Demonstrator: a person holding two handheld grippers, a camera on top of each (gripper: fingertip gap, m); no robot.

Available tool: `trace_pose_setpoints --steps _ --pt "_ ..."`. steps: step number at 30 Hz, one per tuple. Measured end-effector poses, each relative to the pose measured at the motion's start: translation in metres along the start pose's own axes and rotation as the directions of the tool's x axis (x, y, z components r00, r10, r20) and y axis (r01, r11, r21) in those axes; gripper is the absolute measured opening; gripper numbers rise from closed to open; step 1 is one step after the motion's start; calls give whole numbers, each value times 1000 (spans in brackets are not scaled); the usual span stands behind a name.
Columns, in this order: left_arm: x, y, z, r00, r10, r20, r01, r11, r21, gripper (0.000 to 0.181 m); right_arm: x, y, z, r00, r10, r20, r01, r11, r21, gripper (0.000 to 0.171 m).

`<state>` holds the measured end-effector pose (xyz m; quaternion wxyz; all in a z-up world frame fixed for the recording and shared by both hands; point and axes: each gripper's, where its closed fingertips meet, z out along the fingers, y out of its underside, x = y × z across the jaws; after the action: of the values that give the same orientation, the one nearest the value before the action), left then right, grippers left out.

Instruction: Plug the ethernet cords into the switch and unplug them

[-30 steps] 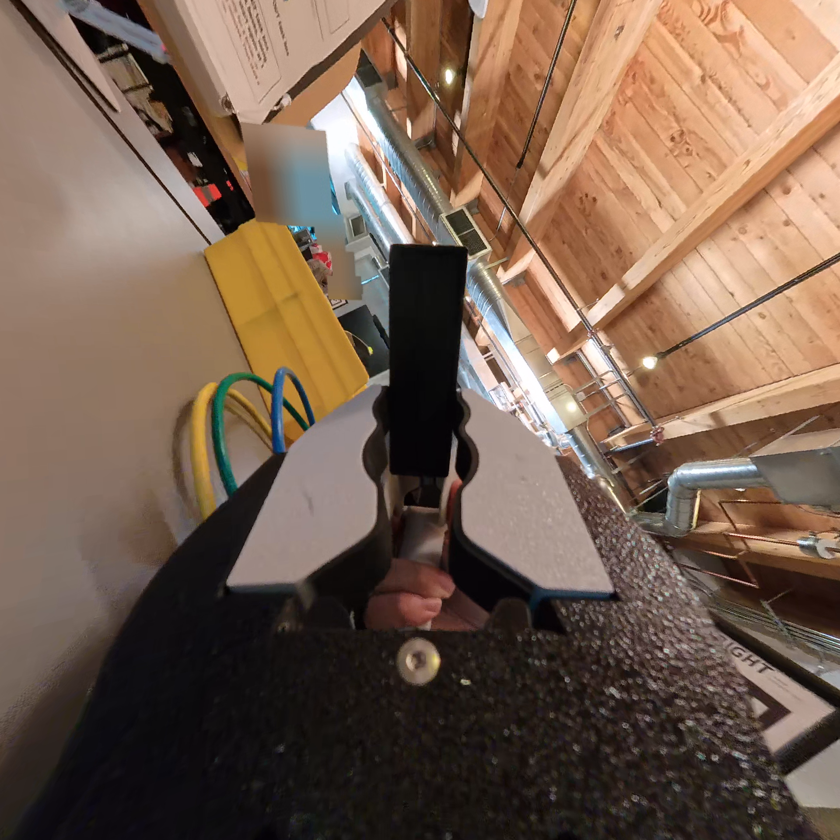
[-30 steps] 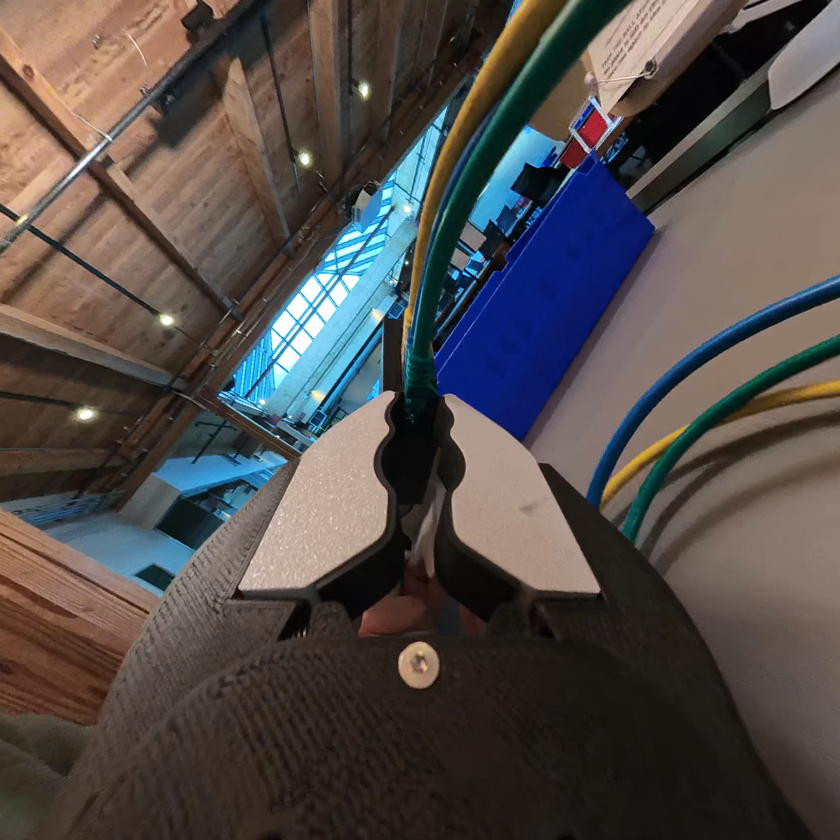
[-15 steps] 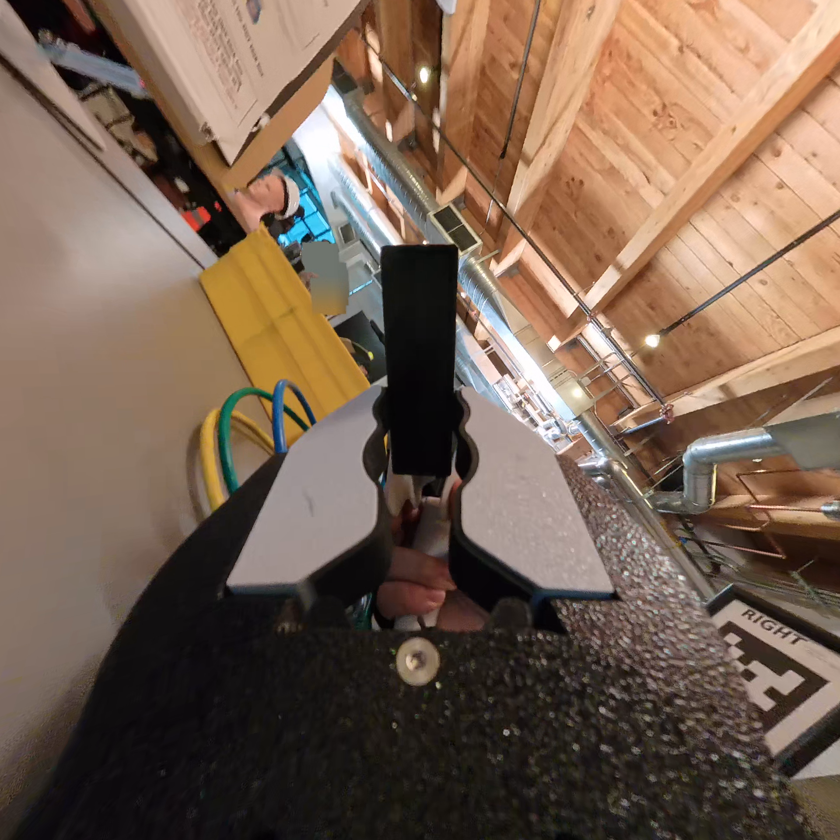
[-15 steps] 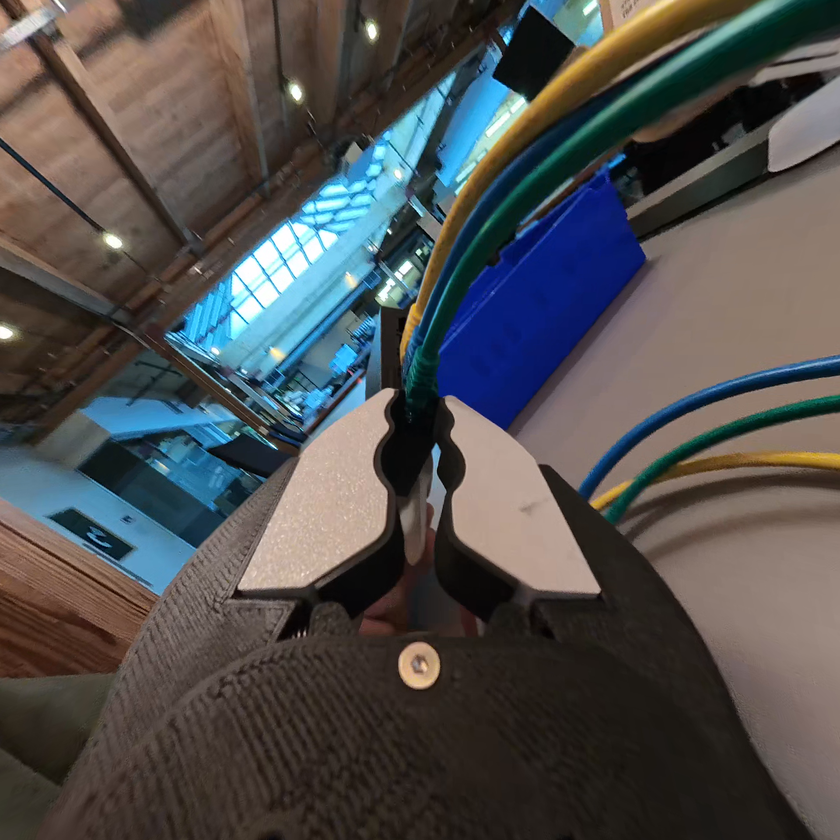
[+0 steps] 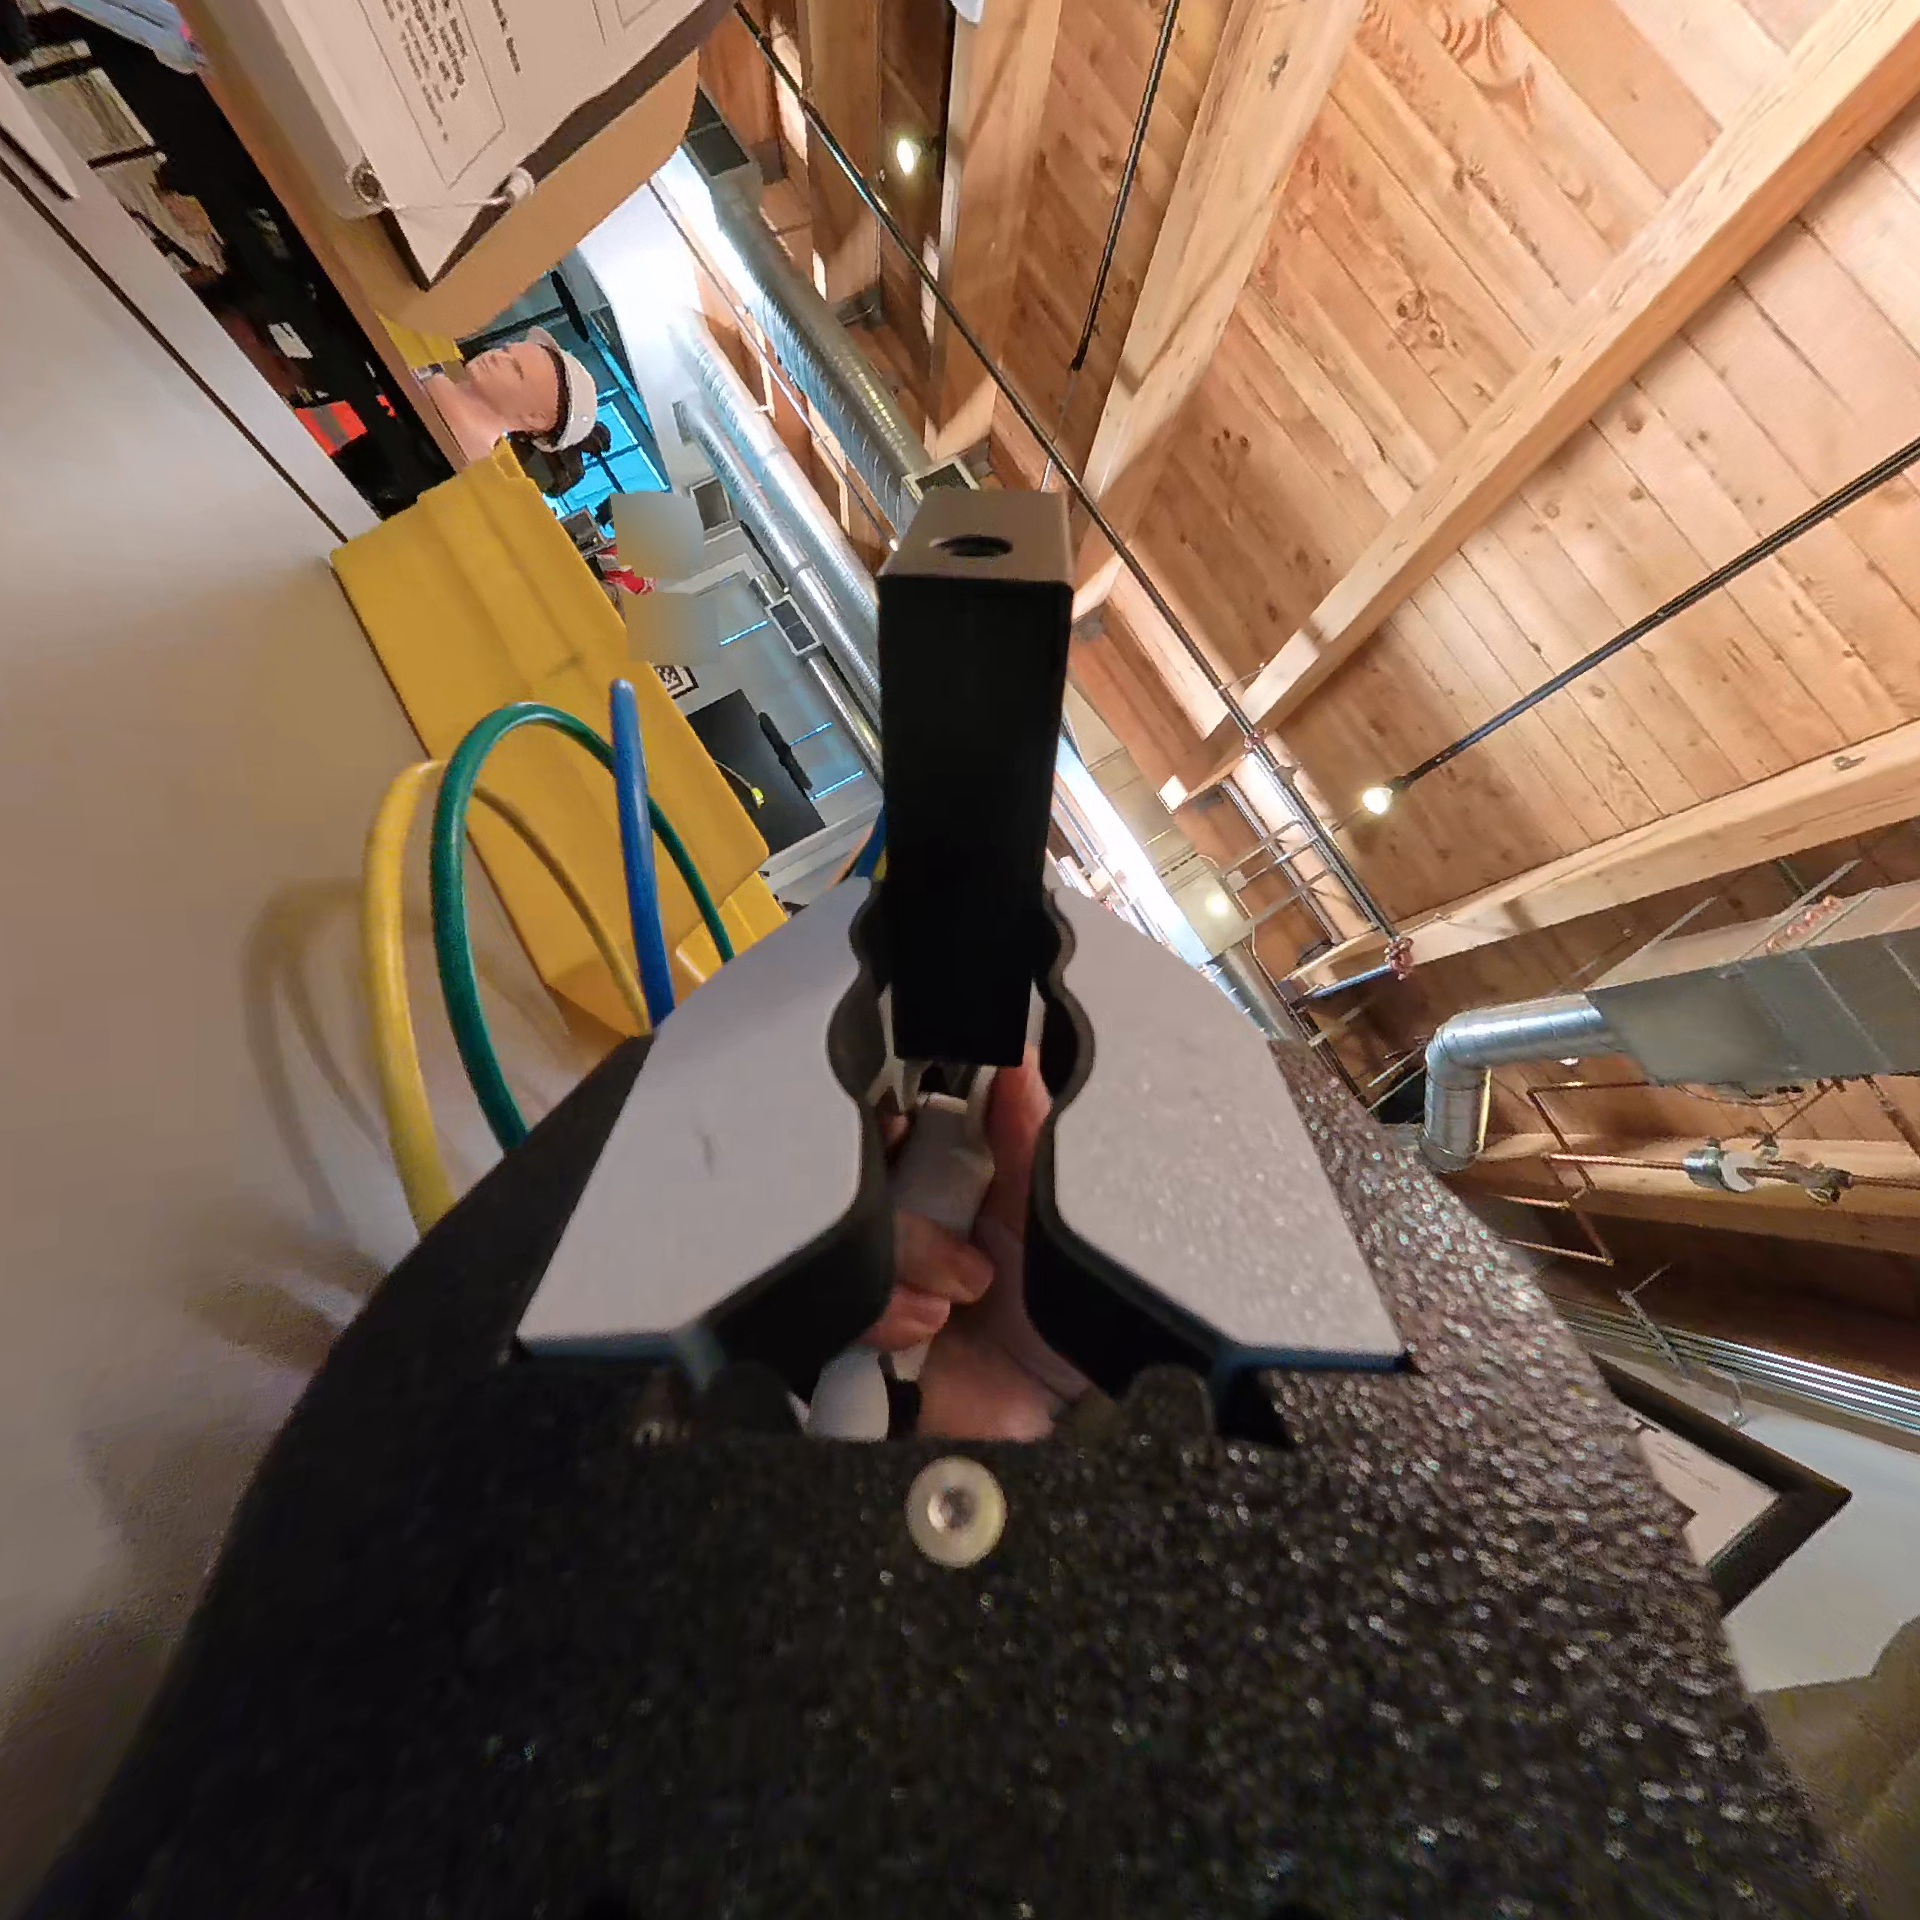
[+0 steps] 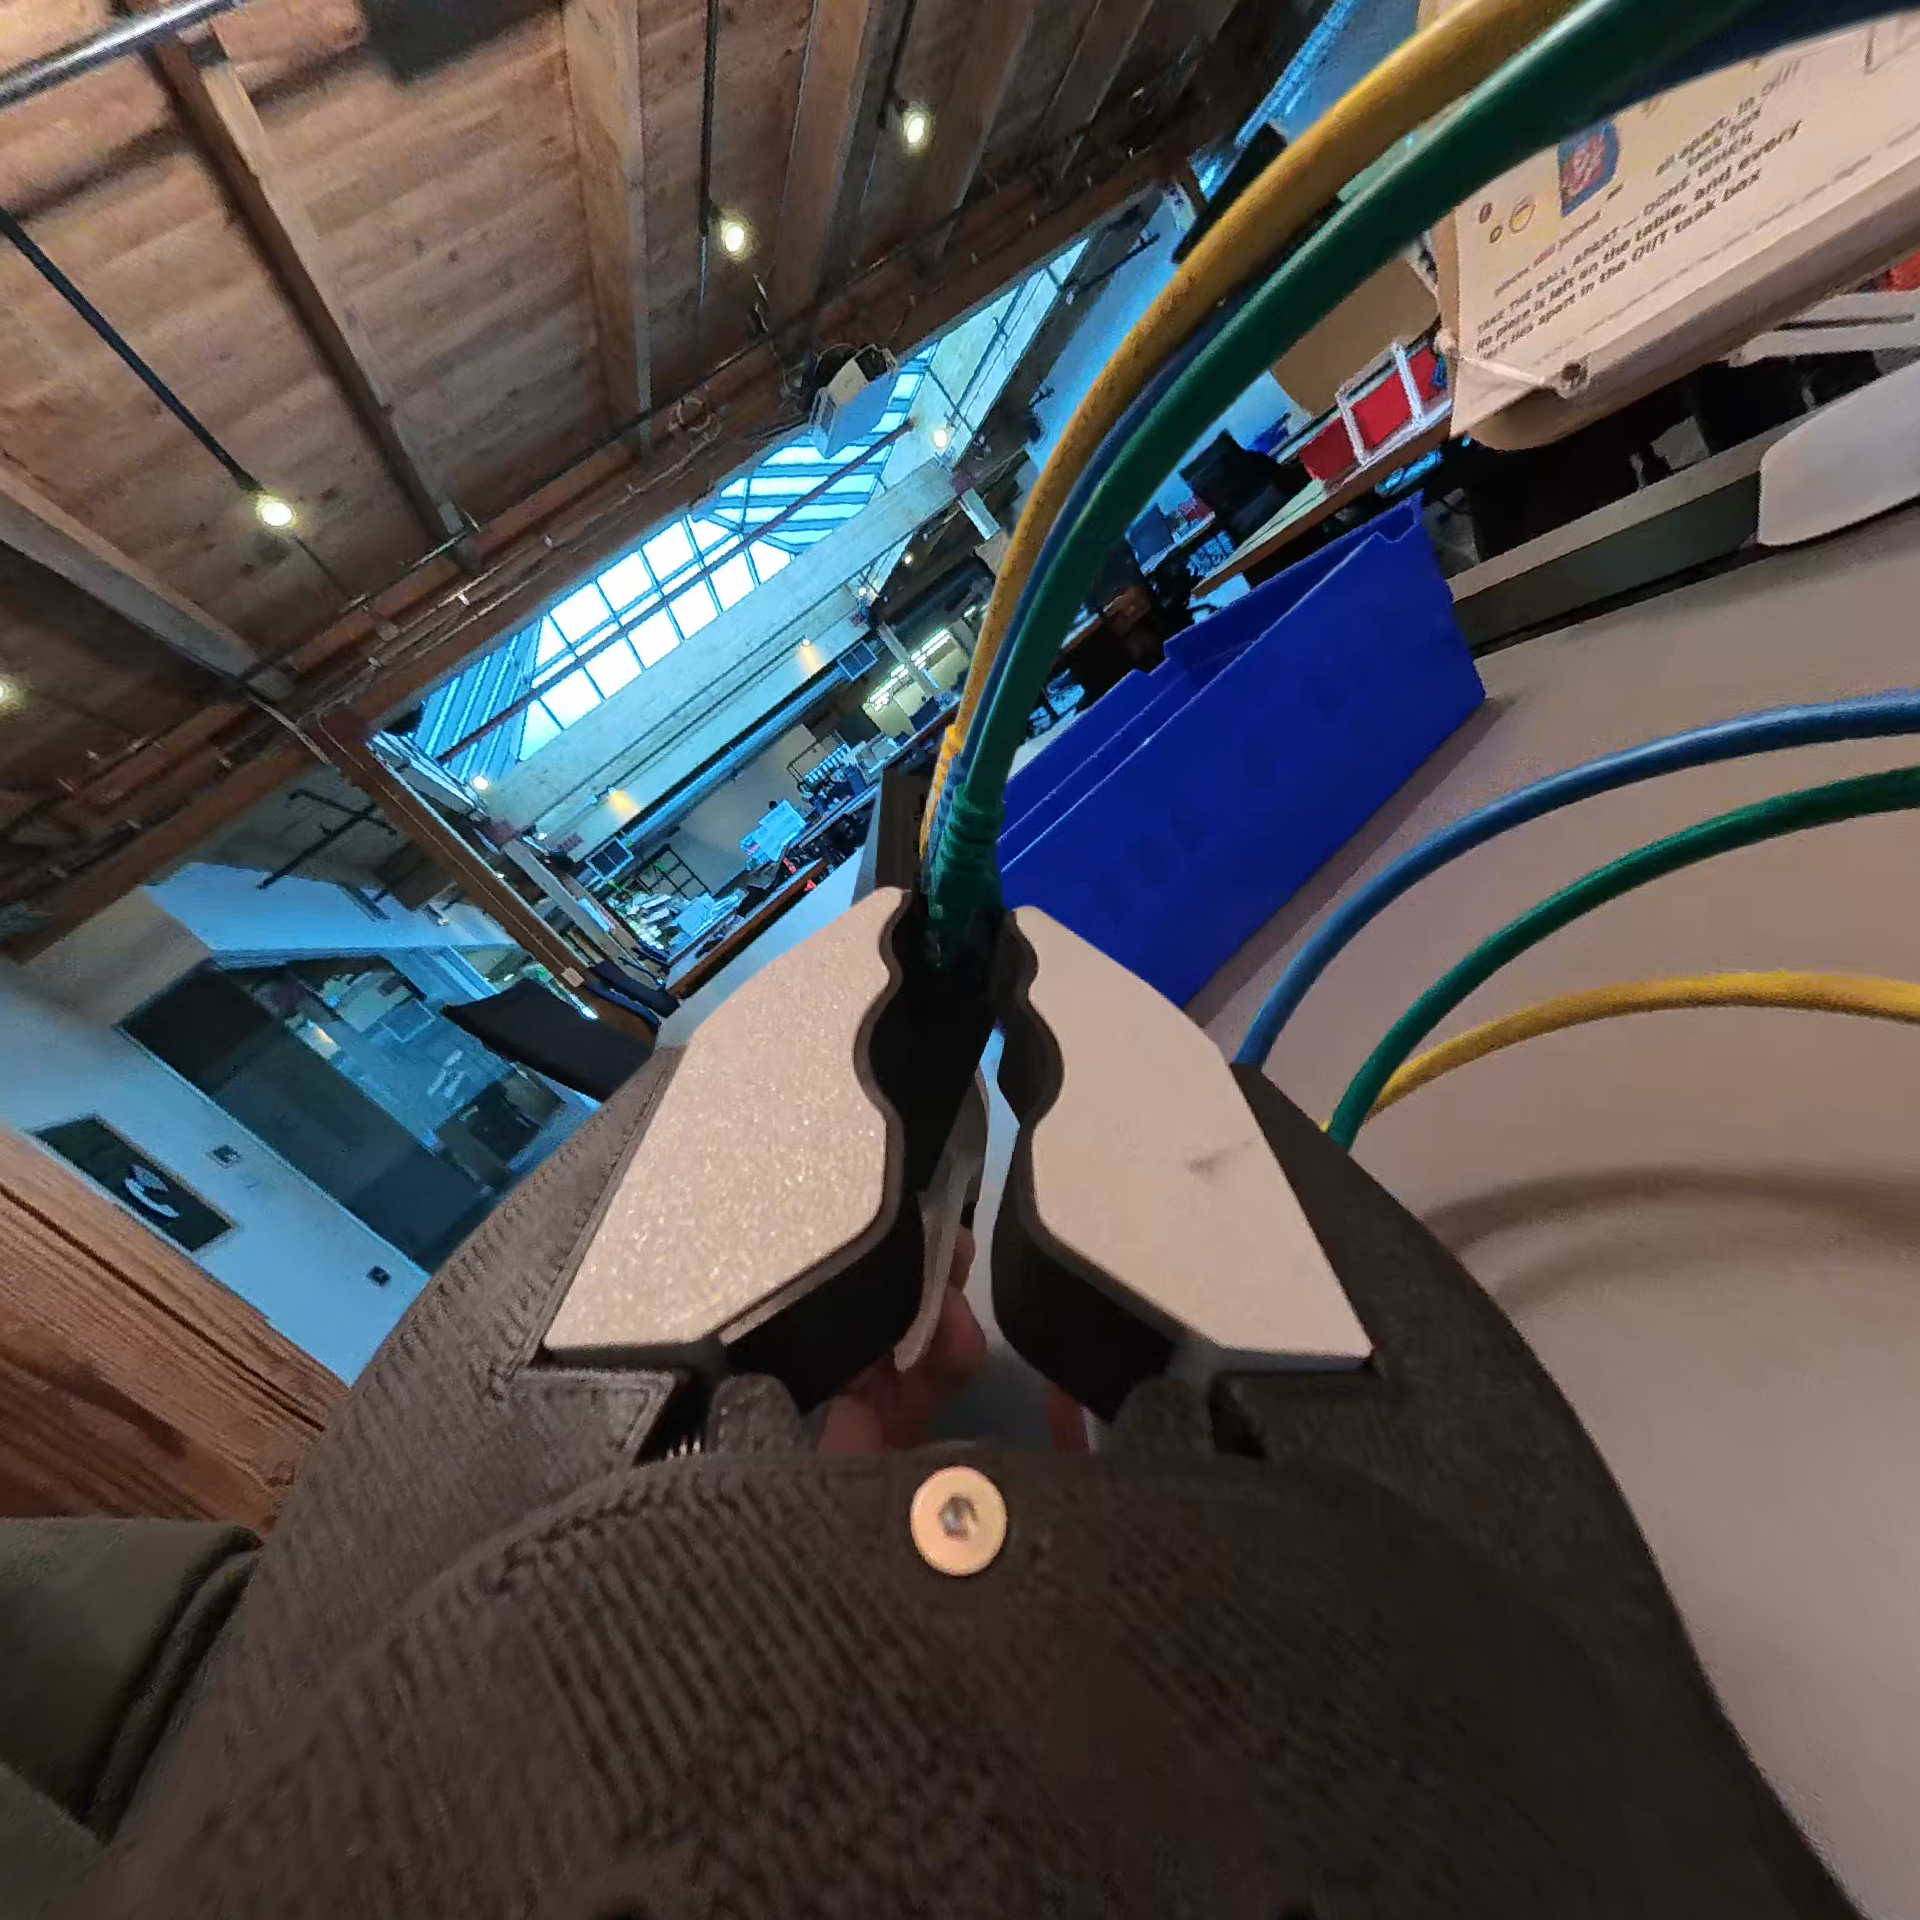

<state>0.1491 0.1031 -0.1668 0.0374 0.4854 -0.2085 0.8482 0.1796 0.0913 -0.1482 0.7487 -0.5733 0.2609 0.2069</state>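
In the left wrist view my left gripper (image 5: pixel 956 925) is shut on the black switch (image 5: pixel 971 769), a slim box that stands up out of the jaws with its end face showing. Yellow (image 5: pixel 390 987), green (image 5: pixel 449 935) and blue (image 5: pixel 631 831) ethernet cords loop on the table to its left. In the right wrist view my right gripper (image 6: pixel 961 925) is shut on the green cord's plug boot (image 6: pixel 961 862). The green cord (image 6: pixel 1049 644) and the yellow cord (image 6: pixel 1101 395) arch up and right from there. A black edge of the switch (image 6: pixel 899 831) shows just behind the fingertips. The ports are hidden.
The beige table (image 5: pixel 156 935) bears a yellow bin (image 5: pixel 520 665) in the left wrist view. In the right wrist view it bears a blue bin (image 6: pixel 1247 790) and loops of blue (image 6: pixel 1558 774), green (image 6: pixel 1662 862) and yellow (image 6: pixel 1662 987) cord. A cardboard box with a paper sheet (image 6: pixel 1662 208) stands behind.
The left gripper has tipped the switch so that its end face now shows, and the cord loops stand taller beside it. The right gripper has tilted, still gripping the green plug.
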Motion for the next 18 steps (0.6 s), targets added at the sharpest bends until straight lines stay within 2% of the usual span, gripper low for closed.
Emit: trace_pose_setpoints --steps 2,6,8,10,11,13,15,18 --pt "0 1 1 1000 5 8 -5 1000 -14 26 0 0 -2 1000 6 7 -6 1000 7 13" --pt "0 -3 -1 999 -33 4 33 999 -12 26 -2 3 -4 995 -96 -28 95 994 -52 14" --pt "4 0 2 1000 -8 -13 8 1000 -18 26 -6 -4 -4 1000 -2 16 2 1000 6 13" --pt "12 5 5 991 135 -16 -135 990 -28 26 -13 -10 -5 984 134 119 -145 985 97 13" --pt "16 6 5 986 168 -25 -168 985 -24 26 -16 -11 -5 980 145 139 -161 981 112 13" --pt "18 4 3 984 172 -51 -173 985 -11 26 -20 -7 -4 993 26 115 -34 997 69 14" --pt "29 6 3 971 209 -120 -211 978 -2 26 -36 -13 -8 980 0 200 -14 998 67 14" --pt "42 12 7 946 279 -163 -285 958 -17 27 -45 -21 -15 972 -90 216 65 990 122 14"
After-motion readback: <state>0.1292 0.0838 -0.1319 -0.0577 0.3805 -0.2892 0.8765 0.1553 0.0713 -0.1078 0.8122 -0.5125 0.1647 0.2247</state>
